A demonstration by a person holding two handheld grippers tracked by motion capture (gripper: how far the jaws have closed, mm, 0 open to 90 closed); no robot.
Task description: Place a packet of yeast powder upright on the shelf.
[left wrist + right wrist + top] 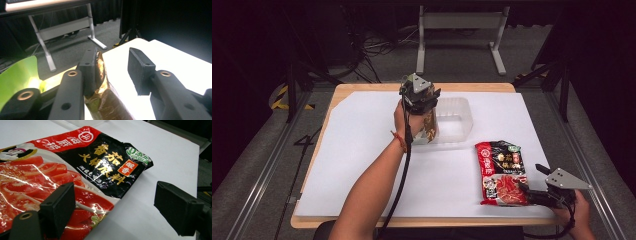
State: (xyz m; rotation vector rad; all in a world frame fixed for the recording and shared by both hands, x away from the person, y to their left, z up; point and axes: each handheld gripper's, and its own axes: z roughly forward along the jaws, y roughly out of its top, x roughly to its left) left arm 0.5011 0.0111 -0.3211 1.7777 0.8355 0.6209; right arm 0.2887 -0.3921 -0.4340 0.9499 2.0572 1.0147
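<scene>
My left gripper [424, 112] hangs jaws-down over the left end of a clear plastic tub [459, 122]. A brown and gold packet [430, 129] stands upright under it at the tub's wall. In the left gripper view the packet [110, 102] leans against the left jaw, a clear gap separates it from the right jaw, and my left gripper [112, 57] is open. A red and black sauce packet [502, 172] lies flat at the front right. My right gripper [532, 178] rests open at its near right corner, one jaw over the packet [82, 170] and the other over bare table [140, 202].
A white sheet [362, 165] covers the wooden table. A bright green translucent shape [17, 75] shows at the left of the left gripper view. A grey metal stand [459, 22] sits on the floor beyond the far edge, with cables beside it.
</scene>
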